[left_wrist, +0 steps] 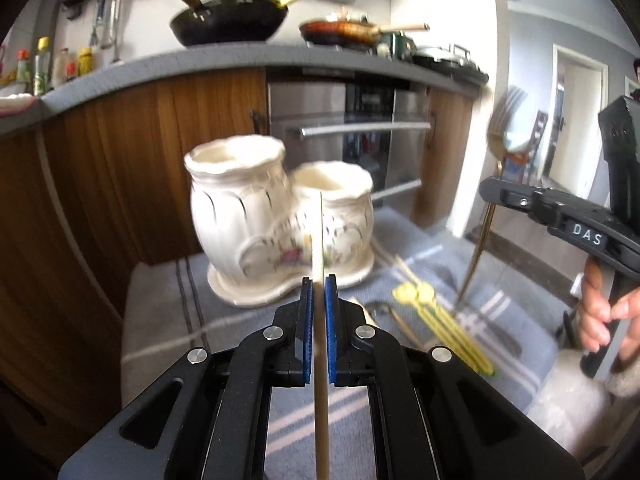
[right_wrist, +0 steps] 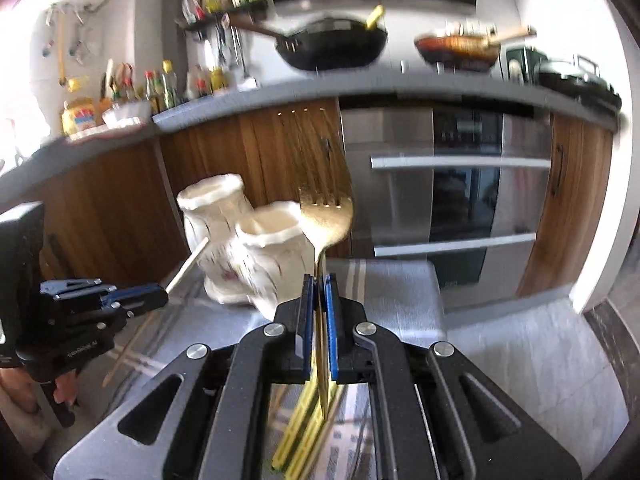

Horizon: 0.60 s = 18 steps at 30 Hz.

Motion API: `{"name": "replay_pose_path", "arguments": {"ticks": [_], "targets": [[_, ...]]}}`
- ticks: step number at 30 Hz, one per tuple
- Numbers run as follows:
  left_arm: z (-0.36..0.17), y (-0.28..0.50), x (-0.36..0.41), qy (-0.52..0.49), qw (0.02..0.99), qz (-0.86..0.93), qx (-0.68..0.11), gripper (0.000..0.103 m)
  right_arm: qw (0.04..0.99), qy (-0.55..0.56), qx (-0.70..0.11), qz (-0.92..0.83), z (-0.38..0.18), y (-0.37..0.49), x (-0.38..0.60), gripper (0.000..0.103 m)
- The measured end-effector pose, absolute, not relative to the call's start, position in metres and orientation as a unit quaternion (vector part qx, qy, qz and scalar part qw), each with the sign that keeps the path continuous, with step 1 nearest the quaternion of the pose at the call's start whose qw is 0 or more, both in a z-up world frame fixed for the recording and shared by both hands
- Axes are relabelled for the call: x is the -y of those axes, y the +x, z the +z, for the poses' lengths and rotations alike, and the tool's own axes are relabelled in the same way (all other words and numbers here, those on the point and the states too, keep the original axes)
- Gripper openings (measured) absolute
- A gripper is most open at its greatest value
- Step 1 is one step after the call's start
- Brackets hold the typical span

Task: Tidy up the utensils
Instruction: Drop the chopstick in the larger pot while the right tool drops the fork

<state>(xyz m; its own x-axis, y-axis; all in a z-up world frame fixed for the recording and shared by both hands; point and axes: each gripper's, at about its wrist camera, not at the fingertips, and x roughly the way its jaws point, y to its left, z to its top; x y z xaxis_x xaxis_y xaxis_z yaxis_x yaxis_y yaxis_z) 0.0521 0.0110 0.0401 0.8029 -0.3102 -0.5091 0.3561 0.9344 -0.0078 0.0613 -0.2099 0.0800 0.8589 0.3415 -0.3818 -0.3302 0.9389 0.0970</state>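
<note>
A white ceramic two-pot utensil holder (left_wrist: 276,220) (right_wrist: 256,248) stands on a grey striped cloth (left_wrist: 420,264). My left gripper (left_wrist: 319,280) is shut on a pale wooden chopstick (left_wrist: 321,240), held upright just in front of the holder; it also shows in the right wrist view (right_wrist: 188,266). My right gripper (right_wrist: 319,278) is shut on a gold fork (right_wrist: 328,220), tines up, beside the holder's right pot. In the left wrist view the fork (left_wrist: 505,120) is raised at the right, with a spoon-like bowl against it.
Yellow-green utensils (left_wrist: 444,320) (right_wrist: 304,428) and more chopsticks (left_wrist: 400,268) lie on the cloth. Behind are wooden cabinets (left_wrist: 140,168), a steel oven (right_wrist: 452,200) and a counter with pans (left_wrist: 228,20). A marble floor (right_wrist: 540,360) lies to the right.
</note>
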Motion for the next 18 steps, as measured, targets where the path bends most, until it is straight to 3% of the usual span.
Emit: {"name": "replay_pose_path", "arguments": {"ticks": [7,18], "targets": [[0.080,0.054,-0.031,0.015,0.968,-0.162,-0.192,0.006,0.974,0.010,-0.138,0.178,0.128,0.070,0.193,0.005],[0.158,0.114,-0.059,-0.066,0.980,-0.176,-0.072,0.006,0.970,0.044,-0.110,0.211,0.179,0.107,0.179,0.005]]}}
